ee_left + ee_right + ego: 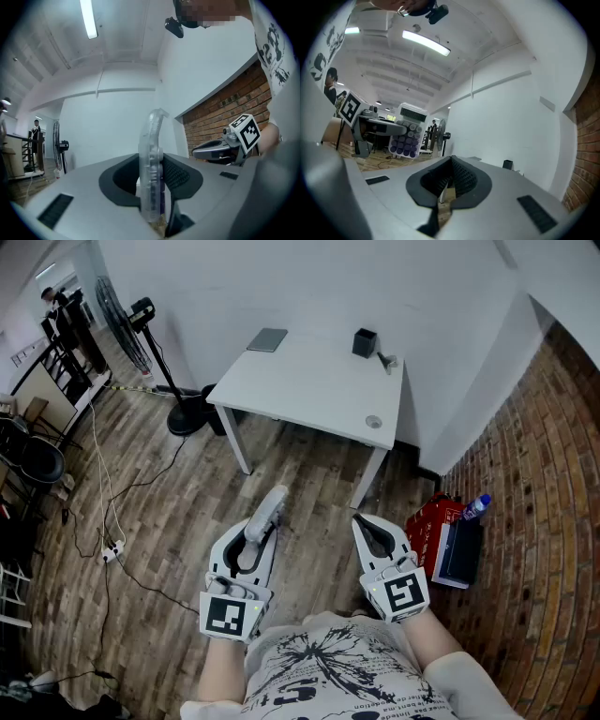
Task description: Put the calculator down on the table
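The calculator, pale and clear-cased with purple keys, stands edge-on between the jaws of my left gripper, which is shut on its lower part. In the left gripper view the calculator rises upright out of the left gripper, the pads pressing on both faces. Its keypad side shows in the right gripper view, calculator. My right gripper hangs beside it over the floor, shut and holding nothing; its pads meet in the right gripper view. The white table stands ahead, beyond both grippers.
On the table lie a grey flat pad, a black cup, a small object and a small disc. A fan on a stand is at the left, with cables and a power strip. A red box and a bottle sit by the brick wall.
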`<state>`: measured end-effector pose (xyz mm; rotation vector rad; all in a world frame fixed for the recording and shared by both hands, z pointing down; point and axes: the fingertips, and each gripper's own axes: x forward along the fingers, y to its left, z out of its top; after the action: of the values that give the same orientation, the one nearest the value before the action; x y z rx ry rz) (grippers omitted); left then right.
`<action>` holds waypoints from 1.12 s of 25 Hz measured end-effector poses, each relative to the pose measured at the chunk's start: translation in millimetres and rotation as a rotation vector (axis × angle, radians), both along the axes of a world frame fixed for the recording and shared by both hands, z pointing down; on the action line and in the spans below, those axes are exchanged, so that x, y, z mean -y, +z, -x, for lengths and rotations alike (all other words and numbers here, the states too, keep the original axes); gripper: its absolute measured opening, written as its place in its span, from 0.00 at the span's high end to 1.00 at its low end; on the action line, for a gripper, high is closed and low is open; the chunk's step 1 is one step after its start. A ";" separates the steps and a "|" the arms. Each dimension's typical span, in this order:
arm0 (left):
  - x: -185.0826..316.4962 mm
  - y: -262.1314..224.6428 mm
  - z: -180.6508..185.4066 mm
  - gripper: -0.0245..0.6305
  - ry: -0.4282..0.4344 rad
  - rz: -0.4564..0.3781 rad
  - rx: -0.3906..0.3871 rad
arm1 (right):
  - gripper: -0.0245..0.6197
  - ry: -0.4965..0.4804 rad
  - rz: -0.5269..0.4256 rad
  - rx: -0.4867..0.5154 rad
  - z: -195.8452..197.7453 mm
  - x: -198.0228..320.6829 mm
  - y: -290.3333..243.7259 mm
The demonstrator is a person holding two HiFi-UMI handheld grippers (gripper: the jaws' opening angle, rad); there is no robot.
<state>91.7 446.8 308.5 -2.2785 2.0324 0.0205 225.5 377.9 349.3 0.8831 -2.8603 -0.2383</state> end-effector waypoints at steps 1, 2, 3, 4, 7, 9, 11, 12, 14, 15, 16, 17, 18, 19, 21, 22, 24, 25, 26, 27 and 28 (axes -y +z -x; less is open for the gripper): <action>-1.0 0.4 1.4 0.75 0.001 0.001 0.005 | 0.94 0.003 0.002 0.006 1.4 -0.9 -0.8; -2.0 0.7 2.6 0.75 0.003 0.002 0.009 | 0.94 0.006 0.005 0.013 2.7 -1.7 -1.4; -2.8 0.9 3.8 0.75 0.005 0.003 0.012 | 0.94 0.009 0.007 0.017 3.9 -2.3 -1.7; -3.5 1.2 4.8 0.75 0.008 0.003 0.015 | 0.94 0.011 0.010 0.020 5.2 -2.5 -1.6; -3.6 3.5 8.8 0.75 0.014 0.010 0.020 | 0.94 0.010 0.012 0.026 10.4 -1.6 -1.4; -2.5 5.8 12.6 0.75 0.013 0.012 0.018 | 0.94 0.010 0.013 0.027 13.9 0.4 0.8; -1.1 8.5 18.1 0.75 0.009 0.015 0.014 | 0.94 0.013 0.026 0.030 17.9 2.9 3.9; -0.3 9.7 21.5 0.75 0.007 0.017 0.011 | 0.94 0.013 0.032 0.031 20.5 4.3 5.1; 0.9 11.9 28.8 0.75 0.002 0.022 -0.001 | 0.94 0.014 0.047 0.041 26.3 7.8 6.3; 1.3 13.4 32.6 0.75 -0.001 0.028 -0.007 | 0.94 0.017 0.056 0.048 28.8 10.3 6.9; 2.4 15.4 36.5 0.75 -0.006 0.034 -0.013 | 0.94 0.024 0.066 0.054 31.0 13.7 7.8; 4.2 17.4 40.5 0.75 -0.012 0.039 -0.017 | 0.94 0.032 0.075 0.055 33.1 18.0 9.1; 6.6 19.4 44.1 0.75 -0.018 0.044 -0.022 | 0.94 0.034 0.079 0.051 35.6 22.5 11.0; 9.2 21.7 47.3 0.75 -0.024 0.048 -0.029 | 0.94 0.032 0.081 0.044 38.5 27.0 13.1; 16.0 27.5 53.3 0.75 -0.034 0.061 -0.042 | 0.94 0.027 0.090 0.037 44.5 37.5 17.3; 21.5 30.7 56.7 0.75 -0.040 0.068 -0.047 | 0.94 0.026 0.096 0.038 47.9 44.6 18.9; 37.6 35.9 65.2 0.75 -0.051 0.079 -0.054 | 0.94 0.016 0.101 0.035 57.0 62.7 22.1; 47.6 38.1 70.2 0.75 -0.057 0.085 -0.054 | 0.94 0.006 0.100 0.029 62.9 73.2 24.5; 58.1 41.1 75.7 0.75 -0.064 0.097 -0.047 | 0.94 -0.006 0.097 0.019 69.5 84.5 27.5; 69.0 45.1 82.0 0.75 -0.071 0.118 -0.032 | 0.94 -0.018 0.095 0.010 76.8 96.8 31.0; 80.7 49.1 88.8 0.75 -0.081 0.139 -0.014 | 0.94 -0.028 0.096 0.005 84.2 110.4 34.1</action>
<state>2.9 366.1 357.6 -2.2772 2.1965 -0.1137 141.3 267.4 383.4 0.8277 -2.8626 -0.1012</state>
